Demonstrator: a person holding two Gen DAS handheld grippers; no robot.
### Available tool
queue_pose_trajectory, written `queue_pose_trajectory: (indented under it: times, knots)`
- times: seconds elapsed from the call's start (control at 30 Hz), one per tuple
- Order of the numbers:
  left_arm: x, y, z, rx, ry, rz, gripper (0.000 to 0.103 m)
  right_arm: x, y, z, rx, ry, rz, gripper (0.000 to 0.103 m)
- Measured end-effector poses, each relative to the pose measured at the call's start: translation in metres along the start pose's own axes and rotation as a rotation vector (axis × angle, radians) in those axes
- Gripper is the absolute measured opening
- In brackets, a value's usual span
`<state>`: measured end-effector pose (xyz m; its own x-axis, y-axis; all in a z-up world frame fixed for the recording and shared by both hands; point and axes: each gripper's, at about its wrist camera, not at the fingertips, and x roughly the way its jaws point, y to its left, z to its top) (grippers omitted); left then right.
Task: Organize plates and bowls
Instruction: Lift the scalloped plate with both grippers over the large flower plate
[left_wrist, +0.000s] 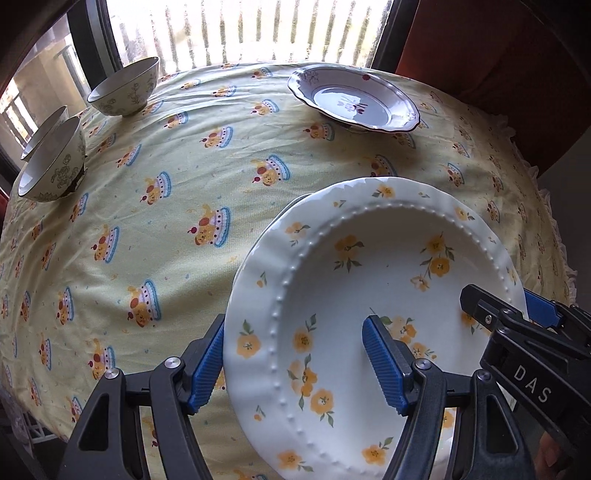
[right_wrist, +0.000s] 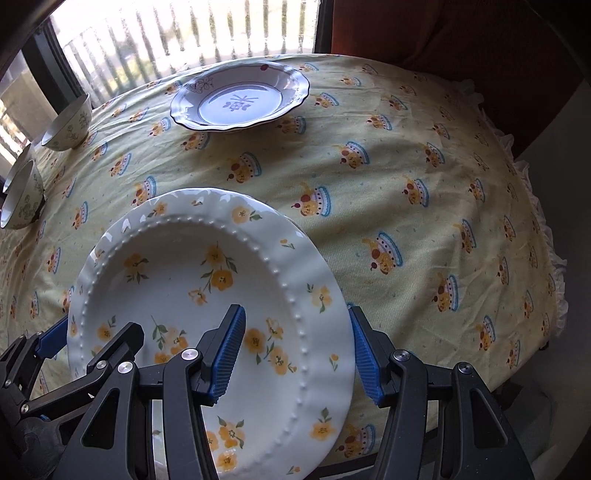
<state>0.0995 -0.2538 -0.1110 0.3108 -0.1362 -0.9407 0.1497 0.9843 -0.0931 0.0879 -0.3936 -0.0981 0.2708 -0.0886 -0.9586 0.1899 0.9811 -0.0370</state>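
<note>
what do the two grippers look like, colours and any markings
Both are alike: black plastic frames with triangular cut-outs, silver round screw heads at the joints, and blue ribbed pads on the fingers. The left gripper shows those pads clearly, as does the right gripper. The right gripper's body, seen from the left wrist camera, bears white letters "DAS". No cables show.

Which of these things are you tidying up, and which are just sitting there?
Part of the job:
yellow-flower plate, held by left gripper and right gripper
purple-rimmed plate
three bowls

Just there:
tablecloth
window
red curtain
</note>
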Motion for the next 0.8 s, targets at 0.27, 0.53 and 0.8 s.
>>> queue_pose_trajectory:
  times: [0.27, 0.53, 0.8]
  knots:
    - [0.005, -0.012, 0.007, 0.020, -0.002, -0.004, 0.072, 0.008, -0.014, 0.002, 0.022, 0.011, -0.007, 0.061]
    - [0.019, -0.021, 0.004, 0.014, 0.044, -0.015, 0.072, 0.021, -0.025, 0.008, 0.035, 0.031, -0.029, 0.061]
    - [0.027, -0.027, 0.005, 0.012, 0.056, 0.005, 0.072, 0.026, -0.027, 0.016, 0.020, 0.030, -0.031, 0.061]
